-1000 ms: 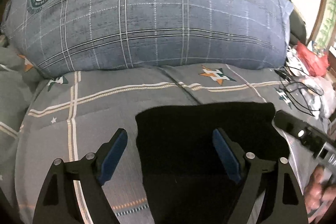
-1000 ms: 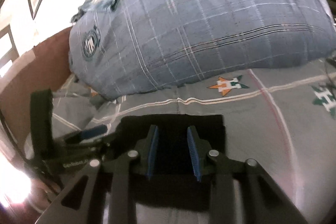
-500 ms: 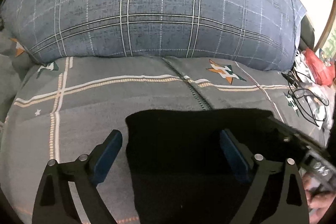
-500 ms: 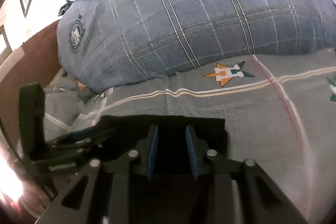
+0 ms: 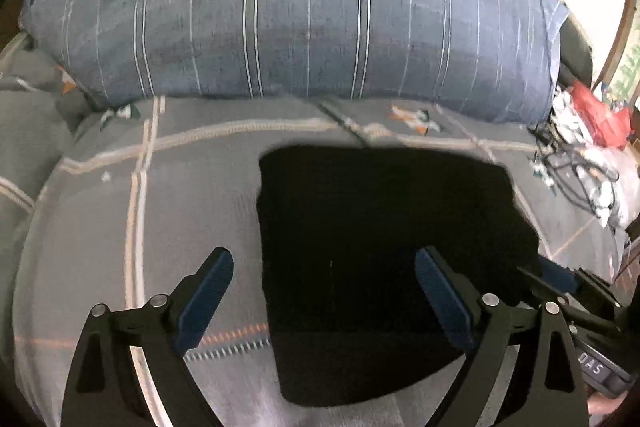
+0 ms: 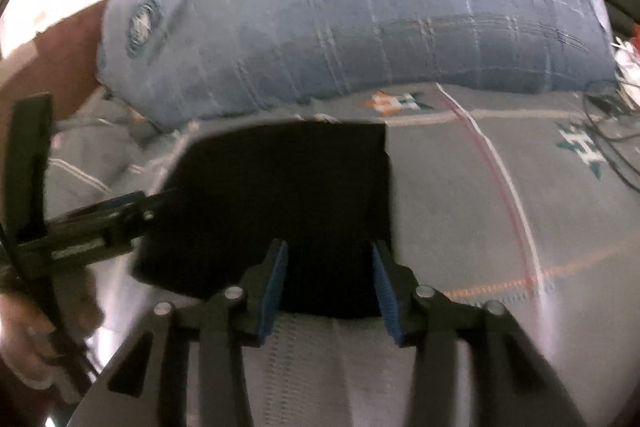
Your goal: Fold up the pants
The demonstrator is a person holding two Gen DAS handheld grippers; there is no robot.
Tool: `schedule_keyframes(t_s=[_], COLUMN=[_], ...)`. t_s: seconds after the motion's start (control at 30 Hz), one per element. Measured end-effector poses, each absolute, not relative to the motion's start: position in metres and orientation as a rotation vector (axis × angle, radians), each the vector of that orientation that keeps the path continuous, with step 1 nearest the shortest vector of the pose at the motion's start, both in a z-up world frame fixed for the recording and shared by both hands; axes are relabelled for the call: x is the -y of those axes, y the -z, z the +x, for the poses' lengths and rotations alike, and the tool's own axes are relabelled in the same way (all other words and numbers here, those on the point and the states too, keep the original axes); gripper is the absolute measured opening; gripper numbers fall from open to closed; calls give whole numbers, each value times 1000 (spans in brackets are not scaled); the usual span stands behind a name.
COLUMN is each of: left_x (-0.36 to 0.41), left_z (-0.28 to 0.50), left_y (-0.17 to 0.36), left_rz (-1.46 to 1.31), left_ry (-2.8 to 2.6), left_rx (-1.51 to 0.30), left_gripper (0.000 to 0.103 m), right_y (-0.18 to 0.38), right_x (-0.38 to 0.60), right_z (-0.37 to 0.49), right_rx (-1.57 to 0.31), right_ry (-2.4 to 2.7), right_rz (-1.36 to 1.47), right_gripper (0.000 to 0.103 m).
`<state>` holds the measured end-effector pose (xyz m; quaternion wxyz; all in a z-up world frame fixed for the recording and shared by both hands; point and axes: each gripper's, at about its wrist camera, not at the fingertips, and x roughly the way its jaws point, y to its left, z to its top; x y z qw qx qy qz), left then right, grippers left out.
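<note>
The black pants [image 5: 384, 251] lie as a compact folded rectangle on the grey bedspread [image 5: 168, 211]; both the left gripper [image 5: 320, 291] and right gripper [image 6: 330, 287] gape apart, empty — folding looks nearly finished.

Right tool [image 6: 330, 287] wider now, back from pants [image 6: 280, 195].

Passage at the upper frame is blocked by a large pillow [image 5: 304, 15]; bare bedspread [image 5: 100, 235] is left open at left.
</note>
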<state>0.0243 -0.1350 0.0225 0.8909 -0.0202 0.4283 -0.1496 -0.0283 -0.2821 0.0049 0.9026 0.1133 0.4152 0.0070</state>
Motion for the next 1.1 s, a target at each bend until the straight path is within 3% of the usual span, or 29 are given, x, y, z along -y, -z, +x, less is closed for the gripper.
schedule_keyframes(t_s=[0.23,0.33,0.63,1.1], left_x=[138,139,135,122], left_z=[14,7,-30,-61], left_y=[-21,-29,-55,-70], left_rz=[-53,-31,11,29], left_ry=[284,275,247,220], left_rx=[-885,-857,-764,-705], left_gripper=[93,93,93,93], right_y=[-19,-30,-50,-63], right_x=[291,291,282,265], right_z=[-40,-45,-52,-59], right_rx=[-813,-775,-722,-703], right_ry=[-21,-20,-53,-83], right_rz=[289,294,292,277], right_gripper=[49,57,66,72])
